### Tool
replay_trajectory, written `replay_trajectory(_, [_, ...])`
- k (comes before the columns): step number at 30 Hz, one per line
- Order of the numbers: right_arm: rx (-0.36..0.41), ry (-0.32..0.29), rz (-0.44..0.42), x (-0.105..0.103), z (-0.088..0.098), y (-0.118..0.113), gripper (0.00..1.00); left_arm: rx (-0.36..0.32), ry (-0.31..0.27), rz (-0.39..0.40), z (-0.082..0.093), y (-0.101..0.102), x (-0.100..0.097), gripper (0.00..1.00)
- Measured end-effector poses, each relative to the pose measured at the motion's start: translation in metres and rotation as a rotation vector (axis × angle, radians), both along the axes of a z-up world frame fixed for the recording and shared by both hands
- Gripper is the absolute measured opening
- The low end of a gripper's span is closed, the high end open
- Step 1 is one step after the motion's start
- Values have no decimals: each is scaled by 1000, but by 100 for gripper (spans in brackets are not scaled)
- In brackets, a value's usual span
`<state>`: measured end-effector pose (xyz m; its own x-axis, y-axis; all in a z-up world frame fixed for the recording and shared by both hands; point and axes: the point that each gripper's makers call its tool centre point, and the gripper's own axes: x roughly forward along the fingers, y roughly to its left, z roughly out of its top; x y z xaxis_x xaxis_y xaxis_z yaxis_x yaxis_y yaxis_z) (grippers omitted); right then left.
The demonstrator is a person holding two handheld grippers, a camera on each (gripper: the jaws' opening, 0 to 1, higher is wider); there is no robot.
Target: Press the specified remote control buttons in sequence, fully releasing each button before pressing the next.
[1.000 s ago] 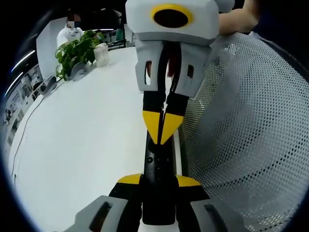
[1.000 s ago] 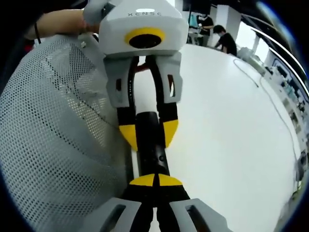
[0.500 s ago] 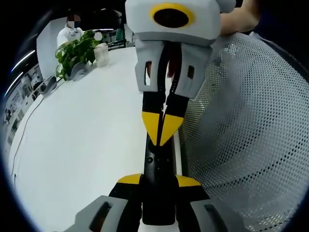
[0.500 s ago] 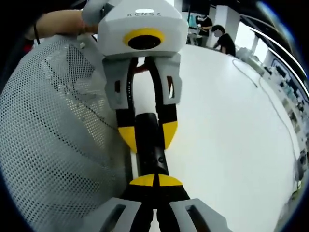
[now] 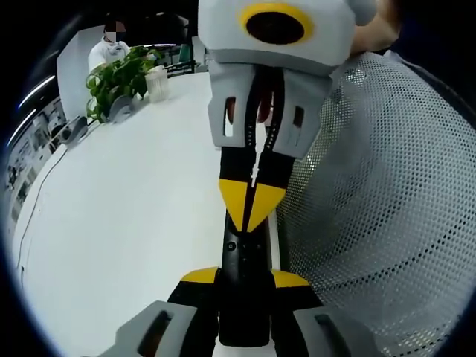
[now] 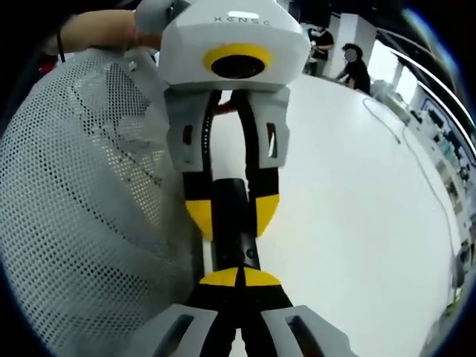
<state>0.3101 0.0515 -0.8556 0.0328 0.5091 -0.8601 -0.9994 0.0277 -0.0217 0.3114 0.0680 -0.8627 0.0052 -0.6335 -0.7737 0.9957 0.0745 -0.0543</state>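
A slim black remote control (image 5: 242, 253) lies lengthwise over the white table (image 5: 134, 216), with a small round button on its top face. My left gripper (image 5: 244, 279) is shut on the remote, one yellow fingertip against each side. In the right gripper view the left gripper (image 6: 232, 217) clamps the far end of the remote (image 6: 238, 251). My right gripper (image 6: 239, 277) is shut, its yellow tips pressed together and resting on the remote's top. From the left gripper view, the right gripper (image 5: 253, 207) points down onto the remote near the button.
A white perforated mesh surface (image 5: 379, 201) bulges right beside the remote; it fills the other side here (image 6: 82, 193). A potted plant (image 5: 119, 78) and a white cup stand at the table's far end. A cable (image 6: 416, 149) runs along the table's edge, with people beyond.
The right gripper's shut tips have come slightly lower along the remote toward the left gripper. The left gripper keeps its hold on the remote.
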Motion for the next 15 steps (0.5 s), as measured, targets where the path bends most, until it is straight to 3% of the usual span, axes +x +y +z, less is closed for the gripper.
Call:
replay_trajectory(7, [23, 17, -22, 3, 1, -1, 0, -5, 12, 13, 0, 0, 0, 25])
replay_trajectory(11, [18, -29, 44, -3, 2, 3, 0, -7, 15, 16, 0, 0, 0, 25])
replay_trajectory(14, [38, 14, 87, -17, 2, 10, 0, -7, 19, 18, 1, 0, 0, 25])
replay_trajectory(15, [34, -10, 109, -16, 2, 11, 0, -7, 20, 18, 1, 0, 0, 25])
